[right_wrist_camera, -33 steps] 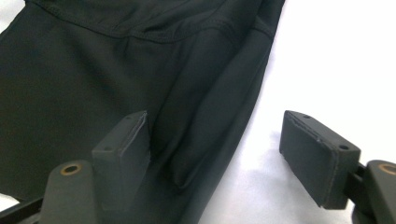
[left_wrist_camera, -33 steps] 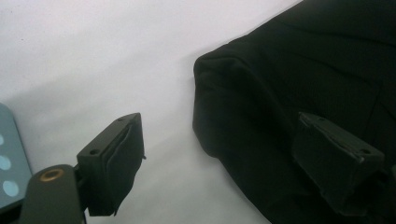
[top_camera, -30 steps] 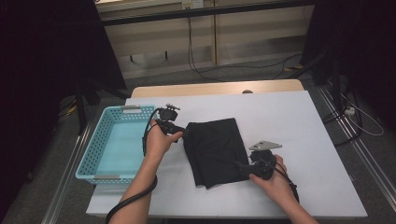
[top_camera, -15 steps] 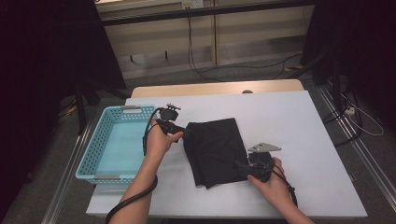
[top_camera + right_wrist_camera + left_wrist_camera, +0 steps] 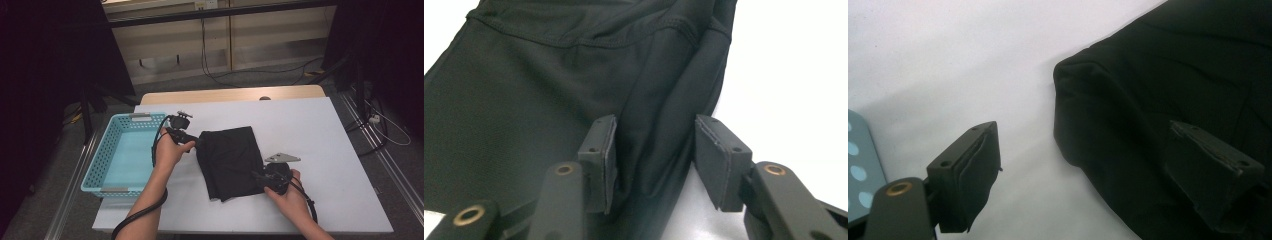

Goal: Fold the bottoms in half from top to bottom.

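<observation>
Black cloth (image 5: pixel 231 162), folded into a rough rectangle, lies near the middle of my white table (image 5: pixel 325 150), with a light-blue basket (image 5: pixel 107 172) just beside it at the table's left edge. My left gripper (image 5: pixel 196 141) sits at the cloth's upper left corner, between basket and cloth; its jaws stand wide apart, one over bare table, the other over the fabric, with the rounded corner (image 5: pixel 1073 75) between them and unpinched. My right gripper (image 5: pixel 257 176) is at the cloth's lower right edge; its jaws have just been closing, a raised fold (image 5: pixel 659 135) stands between them, and the pads are not yet pressing it. The right gripper view shows a stitched seam (image 5: pixel 574 42) that the high view loses in flat black.
</observation>
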`<state>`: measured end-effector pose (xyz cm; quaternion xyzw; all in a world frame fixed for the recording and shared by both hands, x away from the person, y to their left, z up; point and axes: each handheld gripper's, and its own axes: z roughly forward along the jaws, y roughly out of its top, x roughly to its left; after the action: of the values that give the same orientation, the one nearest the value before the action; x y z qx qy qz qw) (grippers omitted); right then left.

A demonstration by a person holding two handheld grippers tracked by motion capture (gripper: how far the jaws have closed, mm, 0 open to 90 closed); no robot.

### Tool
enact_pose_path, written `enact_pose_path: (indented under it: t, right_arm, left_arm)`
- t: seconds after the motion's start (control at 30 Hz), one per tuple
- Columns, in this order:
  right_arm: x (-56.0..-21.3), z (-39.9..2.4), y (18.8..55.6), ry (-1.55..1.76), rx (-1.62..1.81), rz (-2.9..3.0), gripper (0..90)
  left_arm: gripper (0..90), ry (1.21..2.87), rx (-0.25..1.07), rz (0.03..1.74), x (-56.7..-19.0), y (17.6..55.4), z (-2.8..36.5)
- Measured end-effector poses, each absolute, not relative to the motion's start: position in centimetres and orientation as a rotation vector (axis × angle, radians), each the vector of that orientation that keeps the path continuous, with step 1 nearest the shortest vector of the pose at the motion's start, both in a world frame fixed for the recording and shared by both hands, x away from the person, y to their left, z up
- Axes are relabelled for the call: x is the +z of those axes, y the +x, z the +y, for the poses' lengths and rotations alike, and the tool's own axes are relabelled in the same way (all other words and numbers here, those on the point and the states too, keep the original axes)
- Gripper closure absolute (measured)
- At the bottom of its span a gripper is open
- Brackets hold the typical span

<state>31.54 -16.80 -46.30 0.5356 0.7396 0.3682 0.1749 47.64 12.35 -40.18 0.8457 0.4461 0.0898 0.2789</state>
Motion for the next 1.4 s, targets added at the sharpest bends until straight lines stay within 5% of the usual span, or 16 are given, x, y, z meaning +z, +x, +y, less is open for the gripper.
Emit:
enact_pose_path:
  t: [0.23, 0.37, 1.4]
  right_arm:
    - [-46.3, -16.7, 31.6, 1.518, 1.062, 2.098, 61.2]
    - [-46.4, -16.5, 31.7, 1.524, 1.109, 2.112, 73.6]
    - [-46.0, -16.1, 31.6, 1.476, 1.153, 2.144, 80.6]
  left_arm:
    - [14.9, 2.261, 0.238, 1.199, -40.1, 47.7, 12.2]
    - [14.8, 2.266, 0.237, 1.198, -40.1, 47.8, 12.0]
    - [11.6, 2.215, 0.186, 1.291, -42.9, 49.4, 10.6]
